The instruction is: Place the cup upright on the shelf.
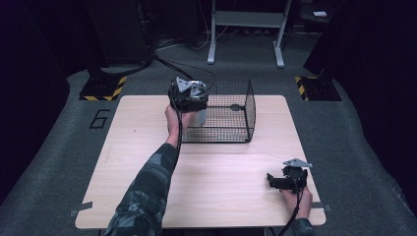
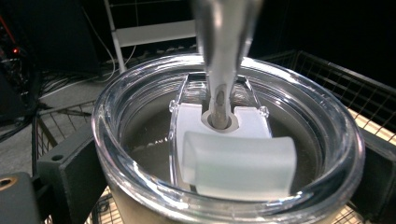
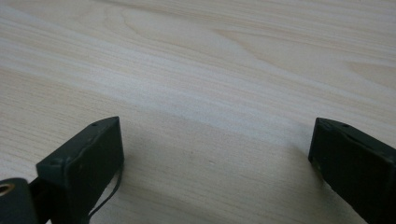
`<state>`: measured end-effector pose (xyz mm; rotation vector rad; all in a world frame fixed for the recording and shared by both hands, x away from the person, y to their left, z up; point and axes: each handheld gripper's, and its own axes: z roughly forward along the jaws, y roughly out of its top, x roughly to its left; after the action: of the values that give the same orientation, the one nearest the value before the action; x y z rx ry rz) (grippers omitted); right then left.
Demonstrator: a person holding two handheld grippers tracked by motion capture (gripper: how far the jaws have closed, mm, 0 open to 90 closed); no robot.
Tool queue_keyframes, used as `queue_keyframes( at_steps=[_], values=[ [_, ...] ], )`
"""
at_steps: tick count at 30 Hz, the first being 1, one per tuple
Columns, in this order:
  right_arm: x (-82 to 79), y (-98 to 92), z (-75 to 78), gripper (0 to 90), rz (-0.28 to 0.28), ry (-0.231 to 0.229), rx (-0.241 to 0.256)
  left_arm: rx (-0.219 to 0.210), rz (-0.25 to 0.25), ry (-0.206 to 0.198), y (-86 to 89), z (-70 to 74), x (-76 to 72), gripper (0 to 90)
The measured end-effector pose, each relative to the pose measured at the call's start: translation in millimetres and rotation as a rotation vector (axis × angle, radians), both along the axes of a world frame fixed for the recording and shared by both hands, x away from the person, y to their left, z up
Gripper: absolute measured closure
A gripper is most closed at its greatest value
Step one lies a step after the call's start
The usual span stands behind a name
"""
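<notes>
Table (image 1: pixel 147 187): pale wood, rounded corners, on grey carpet.

Wire basket (image 1: pixel 236 101): black mesh, open-topped, at the far middle of the table. A small dark item lay on its floor; too small to identify.

Tumbler (image 1: pixel 199 117): pale body, upright, long axis vertical, held at the basket's near-left corner. Whether it stood inside the mesh or just above its rim could not be told from the high view.

Left gripper (image 1: pixel 189 96): closed on the tumbler, jaws pressed to either side of it just below the rim; far nearer the basket than the other hand. Judged next move: straight down into the basket, or straight up out of it, along the cup's own axis.

Right gripper (image 1: pixel 285 179): at the near-right table edge, well apart from the basket, jaws spread wide over bare wood, holding nothing.

Lid (image 2: pixel 224 140): clear, with frosted slider.

Straw (image 2: pixel 222 60): metal, rising through the lid's hole. Both appeared in the left gripper view; the high view hid them beneath the gripper.
</notes>
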<state>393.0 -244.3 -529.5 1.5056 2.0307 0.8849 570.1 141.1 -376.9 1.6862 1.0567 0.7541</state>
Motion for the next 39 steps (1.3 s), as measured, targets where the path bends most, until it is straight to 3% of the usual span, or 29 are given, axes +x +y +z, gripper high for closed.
queue_keyframes(
  at_steps=[11, 31, 39],
  values=[
    [0.0, -0.7, -0.1, 2.8, 0.007, 0.001, -0.012, -0.027, 0.028, 0.033, 1.1, -15.0, 3.2, 3.6],
    [0.0, -0.5, -0.1, 2.8, 0.003, 0.0, -0.01, -0.021, 0.041, 0.087, -3.3, -35.7, 4.1, 3.7],
    [0.0, -0.5, -0.1, 2.8, 0.003, 0.0, -0.01, 0.005, 0.028, 0.083, -7.4, -39.9, 3.8, 3.6]
  ],
)
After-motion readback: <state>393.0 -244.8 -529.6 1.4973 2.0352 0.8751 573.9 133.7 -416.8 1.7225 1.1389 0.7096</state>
